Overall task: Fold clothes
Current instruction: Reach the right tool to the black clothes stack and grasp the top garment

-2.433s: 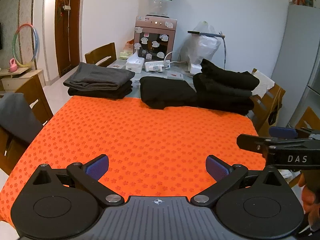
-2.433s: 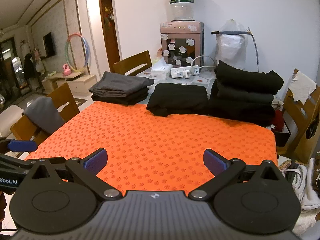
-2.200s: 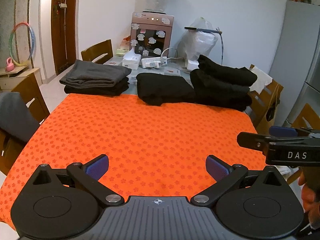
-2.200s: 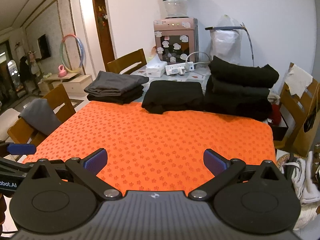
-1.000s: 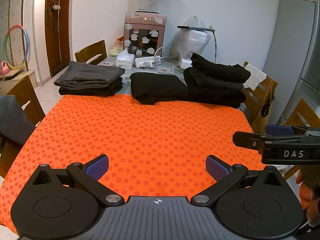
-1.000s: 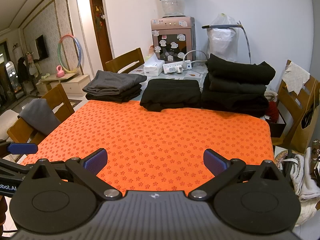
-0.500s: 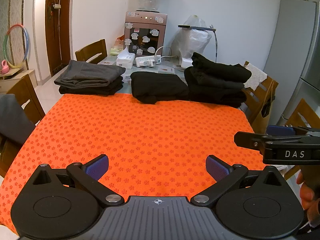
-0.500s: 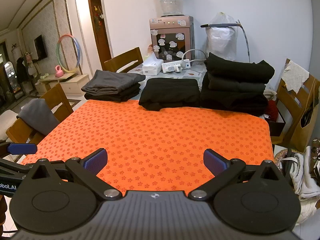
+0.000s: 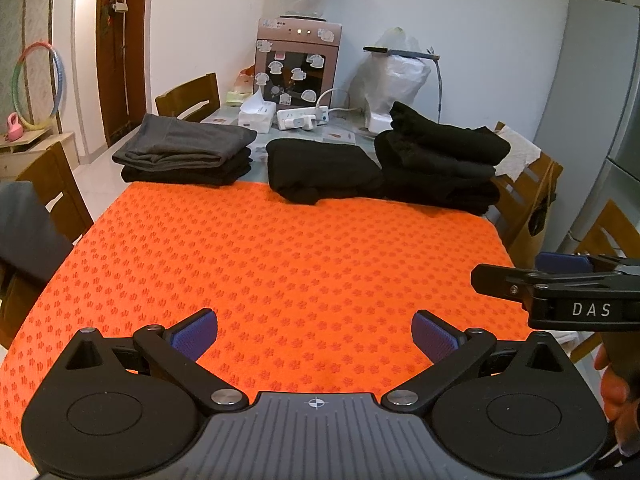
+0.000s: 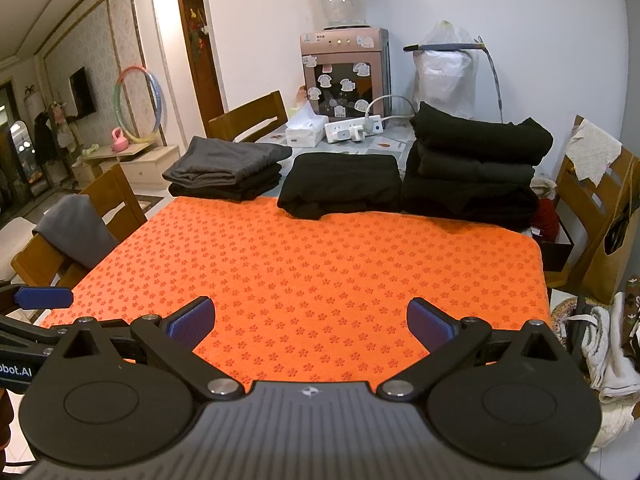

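Note:
Folded clothes line the far edge of an orange flower-print mat [image 9: 304,248] [image 10: 320,264]: a grey-on-black stack [image 9: 184,154] [image 10: 228,172] at the left, a single black piece [image 9: 320,174] [image 10: 340,188] in the middle, and a taller black stack [image 9: 440,164] [image 10: 476,164] at the right. My left gripper [image 9: 315,334] hovers open over the mat's near edge, holding nothing. My right gripper [image 10: 311,322] is likewise open and empty, beside it to the right; its side [image 9: 560,284] shows in the left wrist view.
A water dispenser [image 9: 298,68], tissue box [image 9: 258,112], power strip [image 9: 304,119] and white plastic bag [image 9: 396,76] stand behind the clothes. Wooden chairs [image 10: 116,204] flank the table; one carries a grey garment [image 10: 76,232]. More laundry [image 10: 608,352] lies on the floor at right.
Both grippers stayed open and shifted only slightly, first drawing back a little, then holding near the mat's front edge. The clothes have not moved.

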Tool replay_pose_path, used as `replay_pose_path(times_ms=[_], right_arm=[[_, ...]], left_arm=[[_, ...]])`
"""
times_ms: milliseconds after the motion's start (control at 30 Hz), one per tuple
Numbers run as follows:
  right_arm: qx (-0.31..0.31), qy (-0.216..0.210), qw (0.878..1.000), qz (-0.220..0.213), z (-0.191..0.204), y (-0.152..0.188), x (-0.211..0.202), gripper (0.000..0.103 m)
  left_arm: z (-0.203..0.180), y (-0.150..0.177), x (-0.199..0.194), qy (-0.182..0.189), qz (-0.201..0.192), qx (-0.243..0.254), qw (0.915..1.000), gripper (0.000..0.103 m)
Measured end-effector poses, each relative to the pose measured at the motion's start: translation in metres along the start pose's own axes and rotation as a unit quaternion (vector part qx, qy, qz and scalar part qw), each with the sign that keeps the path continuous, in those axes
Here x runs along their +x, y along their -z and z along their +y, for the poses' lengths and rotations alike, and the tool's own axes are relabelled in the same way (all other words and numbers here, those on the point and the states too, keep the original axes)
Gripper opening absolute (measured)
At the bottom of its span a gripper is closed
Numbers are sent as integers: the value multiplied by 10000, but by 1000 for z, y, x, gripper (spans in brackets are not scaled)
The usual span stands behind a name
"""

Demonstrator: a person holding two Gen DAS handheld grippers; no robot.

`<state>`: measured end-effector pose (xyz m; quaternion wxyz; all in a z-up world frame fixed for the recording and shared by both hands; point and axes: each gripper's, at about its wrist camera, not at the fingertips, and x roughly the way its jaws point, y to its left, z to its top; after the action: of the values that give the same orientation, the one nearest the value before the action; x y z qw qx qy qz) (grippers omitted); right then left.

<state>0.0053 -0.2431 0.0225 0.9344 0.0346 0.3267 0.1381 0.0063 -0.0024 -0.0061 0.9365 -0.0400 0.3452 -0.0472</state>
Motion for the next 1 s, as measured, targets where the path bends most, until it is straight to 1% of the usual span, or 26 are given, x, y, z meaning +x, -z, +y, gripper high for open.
replay_pose_path(times_ms=[167, 300, 400, 500, 633, 833, 1000], right_arm=[[32, -74, 9998, 159, -3, -4, 11, 103], [6, -94, 9994, 341, -5, -14, 32, 103], [-16, -101, 9989, 451, -6, -25, 51, 103], [-33, -106, 9985, 539, -4, -41, 82, 103], [-53, -98, 9981, 605, 1, -64, 129, 103], [-174, -7, 9973, 717, 19, -101, 210, 103], [-358, 182, 9959, 814, 37, -128, 282, 103]], left_arm=[[6, 1, 5, -68, 201, -103, 9997, 103], [17, 0, 9, -186, 351, -183, 9990, 103], [30, -3, 11, -330, 375, -204, 9985, 103], [47, -5, 15, -463, 386, -232, 9979, 103], [77, -9, 23, -553, 416, -304, 9971, 103], [116, -16, 42, -542, 551, -259, 9967, 103], [145, -22, 60, -508, 656, -318, 9960, 103]])
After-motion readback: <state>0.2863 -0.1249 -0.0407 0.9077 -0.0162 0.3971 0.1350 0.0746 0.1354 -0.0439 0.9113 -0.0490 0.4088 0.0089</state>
